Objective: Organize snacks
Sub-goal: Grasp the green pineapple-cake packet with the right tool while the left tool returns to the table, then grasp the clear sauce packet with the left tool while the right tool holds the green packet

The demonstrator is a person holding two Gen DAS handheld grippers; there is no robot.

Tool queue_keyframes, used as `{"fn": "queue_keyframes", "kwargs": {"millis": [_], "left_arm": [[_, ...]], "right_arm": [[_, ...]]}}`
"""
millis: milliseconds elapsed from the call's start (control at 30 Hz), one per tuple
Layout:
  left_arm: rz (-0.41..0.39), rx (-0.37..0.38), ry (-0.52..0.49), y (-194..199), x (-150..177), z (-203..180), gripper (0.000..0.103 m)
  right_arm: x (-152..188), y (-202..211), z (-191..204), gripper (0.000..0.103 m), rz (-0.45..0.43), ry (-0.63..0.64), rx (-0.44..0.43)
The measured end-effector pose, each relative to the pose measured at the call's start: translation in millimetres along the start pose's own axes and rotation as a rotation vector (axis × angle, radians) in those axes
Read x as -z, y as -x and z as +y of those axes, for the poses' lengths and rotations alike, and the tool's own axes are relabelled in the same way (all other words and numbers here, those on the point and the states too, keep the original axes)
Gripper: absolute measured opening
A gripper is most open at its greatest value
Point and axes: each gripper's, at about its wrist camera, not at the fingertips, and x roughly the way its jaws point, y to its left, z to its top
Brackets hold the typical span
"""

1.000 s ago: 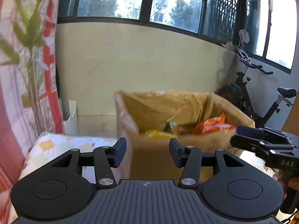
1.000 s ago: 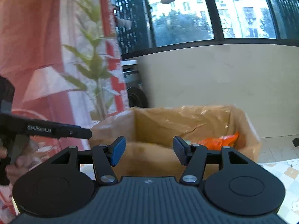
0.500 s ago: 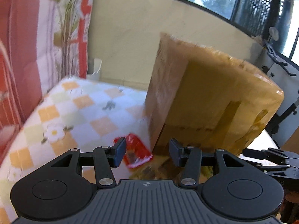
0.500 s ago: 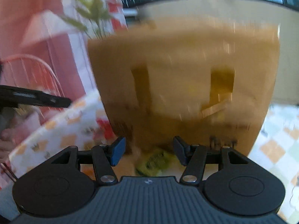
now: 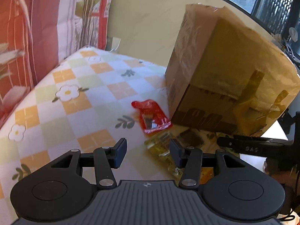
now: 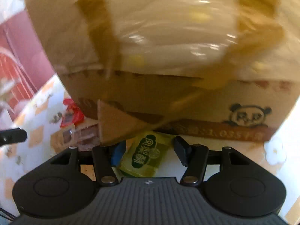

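Observation:
A taped cardboard box (image 5: 225,71) stands on the checked tablecloth (image 5: 78,93); it also fills the right wrist view (image 6: 159,56). A red snack packet (image 5: 151,116) lies at its left corner and also shows in the right wrist view (image 6: 72,115). A clear yellow packet (image 5: 161,150) lies just ahead of my open, empty left gripper (image 5: 148,151). My right gripper (image 6: 148,150) is open, low over a green packet (image 6: 146,153) by the box's base. A brown-and-clear packet (image 6: 76,136) lies to its left.
A red and white floral curtain (image 5: 37,28) hangs at the left. A cream wall (image 5: 146,18) with windows stands behind the table. The right gripper's body (image 5: 262,148) shows at the right of the left wrist view. A loose cardboard flap (image 6: 116,123) juts from the box's base.
Both grippers have dropped from above the box's open top to table level in front of it. The snack packets on the cloth have come into view. Both stay open.

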Motion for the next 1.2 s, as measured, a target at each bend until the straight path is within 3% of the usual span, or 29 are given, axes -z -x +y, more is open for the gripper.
{"fn": "queue_keyframes", "kwargs": {"millis": [100, 167, 267, 567, 1000, 1200], "left_arm": [[0.013, -0.002, 0.004, -2.2, 5.8, -1.3, 0.053], [0.024, -0.001, 0.004, -3.4, 9.7, -3.0, 0.053], [0.043, 0.001, 0.006, -7.8, 13.8, -4.9, 0.053], [0.086, -0.006, 0.012, -23.6, 20.1, -17.4, 0.053], [0.088, -0.038, -0.062, -50.2, 15.8, -42.6, 0.053], [0.082, -0.078, -0.152, -52.0, 20.6, -57.8, 0.06]], "right_arm": [[9.7, -0.9, 15.9, 0.056, -0.003, 0.163, 0.06], [17.7, 3.8, 14.9, 0.051, -0.023, 0.197, 0.053], [28.2, 12.5, 3.8, 0.044, -0.044, 0.201, 0.034], [58.8, 34.1, -19.0, 0.043, -0.141, 0.212, 0.015], [60.4, 31.9, -18.2, 0.043, -0.156, 0.188, -0.009], [60.8, 33.4, -18.2, 0.043, -0.155, 0.184, -0.016]]}}
